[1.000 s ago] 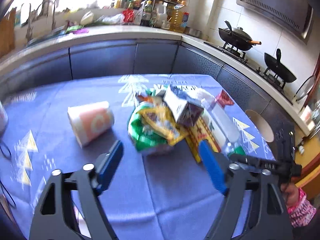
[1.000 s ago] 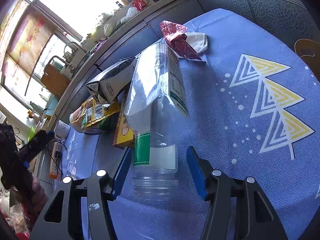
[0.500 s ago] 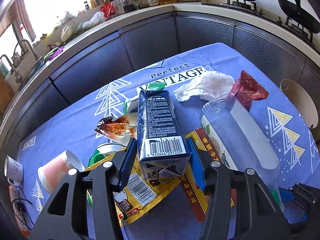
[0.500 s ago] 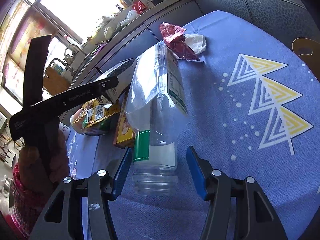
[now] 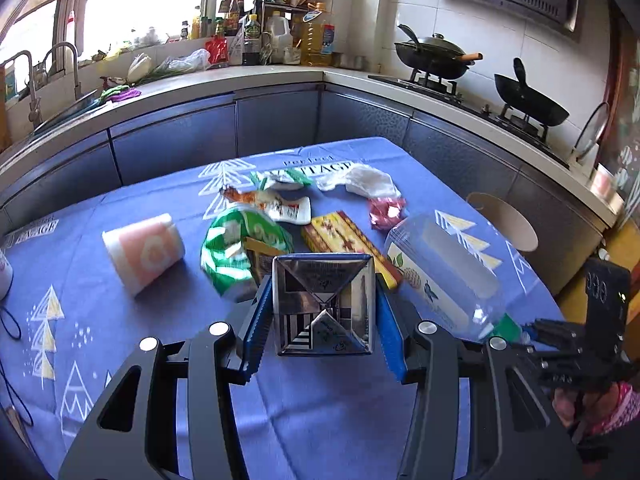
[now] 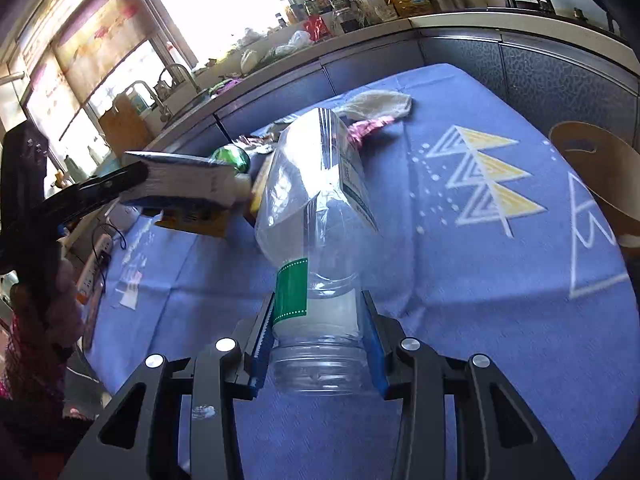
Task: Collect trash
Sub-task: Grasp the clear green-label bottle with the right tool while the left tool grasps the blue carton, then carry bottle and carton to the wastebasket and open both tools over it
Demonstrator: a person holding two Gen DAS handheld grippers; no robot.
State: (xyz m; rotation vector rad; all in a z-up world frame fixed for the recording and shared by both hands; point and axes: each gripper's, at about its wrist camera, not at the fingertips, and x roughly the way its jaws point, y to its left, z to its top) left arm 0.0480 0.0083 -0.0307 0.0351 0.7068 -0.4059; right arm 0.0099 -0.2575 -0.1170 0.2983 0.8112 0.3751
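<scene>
My left gripper (image 5: 324, 312) is shut on a dark drink carton (image 5: 324, 304) and holds it above the blue tablecloth (image 5: 120, 320); the carton also shows in the right wrist view (image 6: 180, 184). My right gripper (image 6: 318, 336) is shut on the neck of a clear plastic bottle (image 6: 320, 184), which also shows in the left wrist view (image 5: 444, 276). Loose trash lies on the table: a pink paper cup (image 5: 142, 252), a green wrapper (image 5: 240, 248), a yellow box (image 5: 344, 240), a red foil wrapper (image 5: 386, 212) and a white plastic bag (image 5: 364, 180).
A kitchen counter (image 5: 240, 80) with bottles and a sink runs behind the table. Woks (image 5: 436, 56) stand on the stove at right. A wooden stool (image 5: 504, 224) stands off the table's right edge. A power strip (image 6: 96, 256) and cables lie at the table's left side.
My left gripper closed on the carton and lifted it off the pile. My right gripper closed on the bottle's neck and raised it.
</scene>
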